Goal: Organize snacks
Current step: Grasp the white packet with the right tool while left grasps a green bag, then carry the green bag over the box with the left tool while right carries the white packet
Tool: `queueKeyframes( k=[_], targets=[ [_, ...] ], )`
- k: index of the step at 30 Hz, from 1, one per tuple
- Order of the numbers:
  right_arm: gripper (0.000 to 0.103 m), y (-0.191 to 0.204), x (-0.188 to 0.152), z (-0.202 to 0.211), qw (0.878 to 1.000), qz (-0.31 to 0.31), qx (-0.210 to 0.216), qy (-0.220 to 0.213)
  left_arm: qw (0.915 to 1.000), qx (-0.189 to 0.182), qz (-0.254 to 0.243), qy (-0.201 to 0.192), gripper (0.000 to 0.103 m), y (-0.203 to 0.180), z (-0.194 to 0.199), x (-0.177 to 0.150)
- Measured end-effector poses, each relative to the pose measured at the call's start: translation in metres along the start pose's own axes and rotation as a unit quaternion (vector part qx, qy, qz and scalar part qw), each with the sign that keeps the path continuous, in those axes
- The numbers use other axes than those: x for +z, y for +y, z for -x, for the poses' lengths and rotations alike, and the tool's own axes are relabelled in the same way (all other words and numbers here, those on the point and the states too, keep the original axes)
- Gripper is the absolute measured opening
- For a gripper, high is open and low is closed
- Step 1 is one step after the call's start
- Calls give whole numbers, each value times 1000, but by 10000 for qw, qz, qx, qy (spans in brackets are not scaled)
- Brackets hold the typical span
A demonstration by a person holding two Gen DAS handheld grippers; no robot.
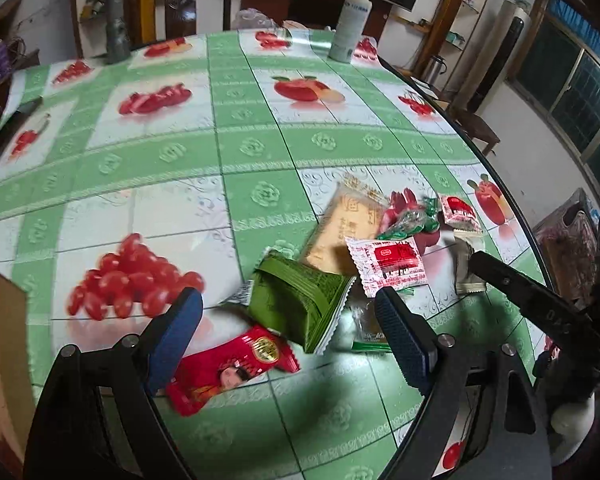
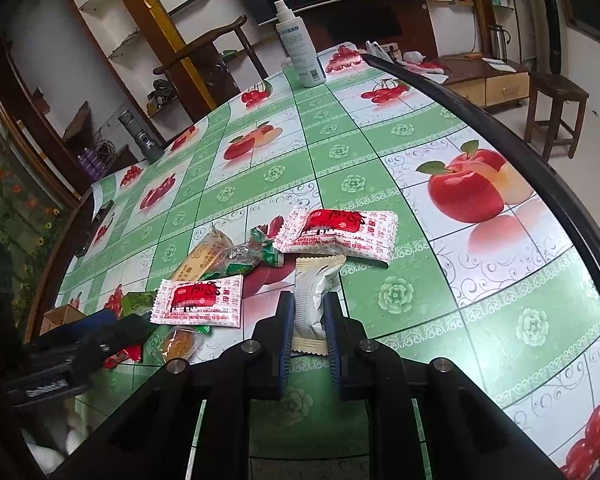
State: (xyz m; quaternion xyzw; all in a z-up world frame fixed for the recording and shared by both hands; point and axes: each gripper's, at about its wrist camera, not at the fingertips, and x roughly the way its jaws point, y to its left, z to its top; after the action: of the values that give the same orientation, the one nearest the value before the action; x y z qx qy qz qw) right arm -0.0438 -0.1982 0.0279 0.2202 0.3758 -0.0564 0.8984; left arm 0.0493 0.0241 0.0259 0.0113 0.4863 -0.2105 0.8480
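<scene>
Right claw [image 2: 309,320] clamped on a silver packet [image 2: 312,300], left claw [image 1: 288,332] spread wide over a green packet [image 1: 300,300], red packet [image 1: 228,368] at its seven o'clock, worktop [image 1: 260,152] beneath.

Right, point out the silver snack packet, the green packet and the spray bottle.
silver snack packet [image 2: 311,296]: right wrist view, middle of its wrapper between the pads.
green packet [image 1: 300,304]: left wrist view, centre of its top face.
spray bottle [image 1: 350,26]: left wrist view, its white body.
</scene>
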Motion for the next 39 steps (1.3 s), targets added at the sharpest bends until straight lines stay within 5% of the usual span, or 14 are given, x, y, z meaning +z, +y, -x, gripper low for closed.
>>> queueKeyframes(
  k=[1,3,6,18,24,30,39],
  targets=[
    [16,-1,0,0,10000,-27,29,8,9999,-132,55,12,80,1,-3,-1],
    [16,-2,0,0,9999,-82,101,31,9994,-316,101,-62,52,4,-3,0],
    [16,-2,0,0,9999,-88,120,29,9993,-351,131,-89,45,4,0,0],
    [16,0,-3,-1,9995,-89,294,67,9963,-646,150,-543,44,1,55,-14],
    [15,-1,-3,1,9958,-284,865,122,9911,-806,493,-937,45,13,99,-30],
    [1,6,-5,12,9961,-119,857,-165,9855,-693,691,-1385,45,33,142,-62],
    [8,-7,-22,33,9976,-359,585,-116,9733,-924,1296,-1654,45,83,171,-97]
  ],
)
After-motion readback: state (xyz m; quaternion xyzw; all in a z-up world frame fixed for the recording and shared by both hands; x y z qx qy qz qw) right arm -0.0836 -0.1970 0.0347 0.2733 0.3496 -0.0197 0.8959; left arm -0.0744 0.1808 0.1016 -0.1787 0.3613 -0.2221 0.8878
